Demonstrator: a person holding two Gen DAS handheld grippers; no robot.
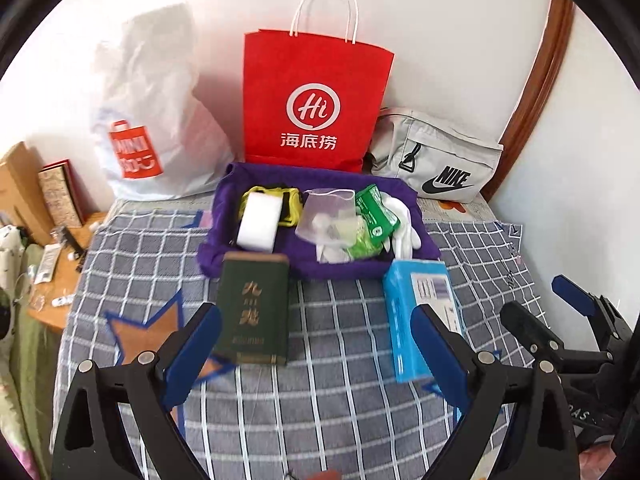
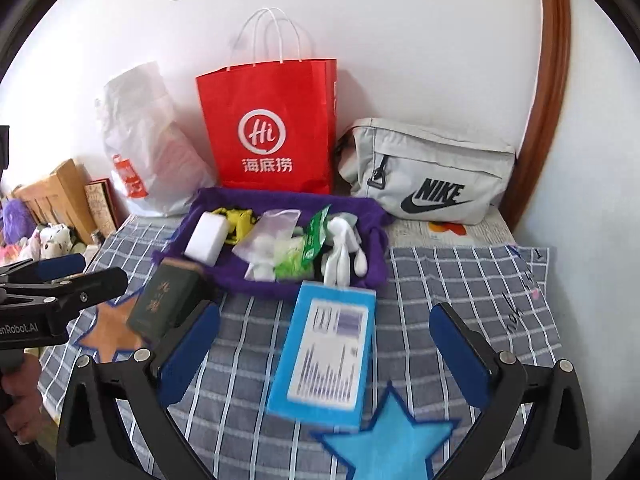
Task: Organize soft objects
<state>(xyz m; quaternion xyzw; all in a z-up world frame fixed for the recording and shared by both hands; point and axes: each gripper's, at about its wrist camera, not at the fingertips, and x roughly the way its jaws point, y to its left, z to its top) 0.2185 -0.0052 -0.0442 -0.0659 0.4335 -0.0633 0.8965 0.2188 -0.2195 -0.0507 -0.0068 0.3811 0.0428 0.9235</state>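
On the checked cloth that covers the surface, the left tongs stand released and hold nothing, hovering low over the cloth with the dark green box lying just ahead of their left finger. Behind the box sits the purple tray, and going across it from the left it already holds a white sponge block, something yellow and black behind it, a clear pouch, a green packet and white gloves at the right end. By the look of it, the soft things are mostly gathered there, so the sorting seems well advanced. Further right, the blue box lies flat on the cloth just in front of the tray, between the fingers of the right tongs, which are likewise spread wide and empty. Both boxes look rigid, so they may simply belong outside; whether anything soft remains to be moved cannot be told.
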